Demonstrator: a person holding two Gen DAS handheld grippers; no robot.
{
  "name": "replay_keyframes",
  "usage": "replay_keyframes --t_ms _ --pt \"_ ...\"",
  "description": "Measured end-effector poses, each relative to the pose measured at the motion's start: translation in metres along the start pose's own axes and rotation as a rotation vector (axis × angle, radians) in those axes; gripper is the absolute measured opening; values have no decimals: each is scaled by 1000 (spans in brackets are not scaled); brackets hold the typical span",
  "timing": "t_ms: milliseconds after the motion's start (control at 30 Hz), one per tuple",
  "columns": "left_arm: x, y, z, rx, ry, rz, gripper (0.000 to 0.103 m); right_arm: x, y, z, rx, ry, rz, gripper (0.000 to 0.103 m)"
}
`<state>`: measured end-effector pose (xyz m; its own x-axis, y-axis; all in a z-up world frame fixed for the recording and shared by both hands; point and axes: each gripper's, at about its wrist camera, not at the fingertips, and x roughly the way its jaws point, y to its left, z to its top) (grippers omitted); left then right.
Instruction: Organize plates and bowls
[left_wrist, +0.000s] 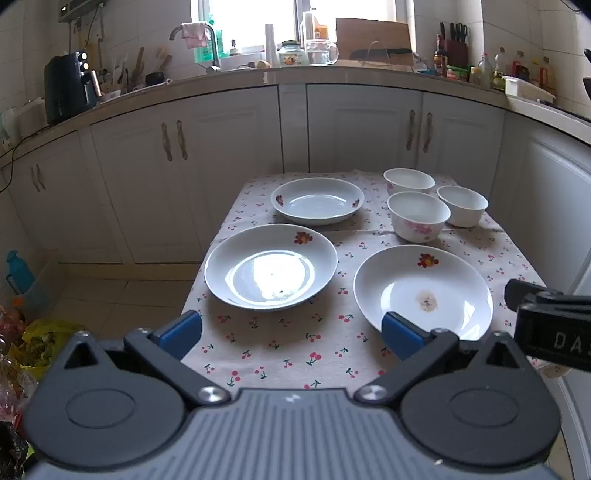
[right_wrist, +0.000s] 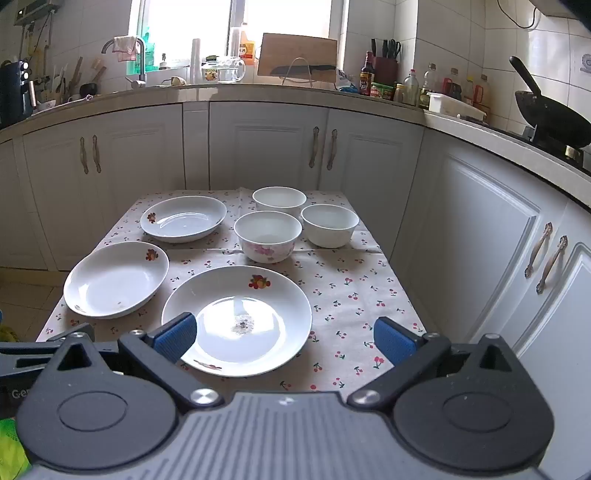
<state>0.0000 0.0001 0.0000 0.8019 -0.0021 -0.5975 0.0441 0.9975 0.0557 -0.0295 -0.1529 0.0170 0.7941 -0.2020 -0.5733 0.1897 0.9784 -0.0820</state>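
Left wrist view: both the left gripper (left_wrist: 291, 334) and right gripper (right_wrist: 284, 338) gape empty above round glossy plates (left_wrist: 270, 266).

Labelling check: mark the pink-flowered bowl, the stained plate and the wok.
pink-flowered bowl (right_wrist: 268, 236), right wrist view, front wall above the flowers.
stained plate (right_wrist: 280, 295), right wrist view, bare inner slope right of centre.
wok (right_wrist: 554, 118), right wrist view, dark outer wall.

I count three plates on the cloth in front of me: one (right_wrist: 236, 319) at lower centre of my right view, one (right_wrist: 115, 278) at left, one (right_wrist: 183, 218) further up. Three bowls too: a flowered one (right_wrist: 268, 235) at centre, a plain one (right_wrist: 330, 224) to its right, another (right_wrist: 279, 199) above.
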Motion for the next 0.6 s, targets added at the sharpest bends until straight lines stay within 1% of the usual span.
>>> replay_keyframes --t_ms 600 --pt "-1 -4 2 7 0 2 102 0 -1 1 6 1 0 103"
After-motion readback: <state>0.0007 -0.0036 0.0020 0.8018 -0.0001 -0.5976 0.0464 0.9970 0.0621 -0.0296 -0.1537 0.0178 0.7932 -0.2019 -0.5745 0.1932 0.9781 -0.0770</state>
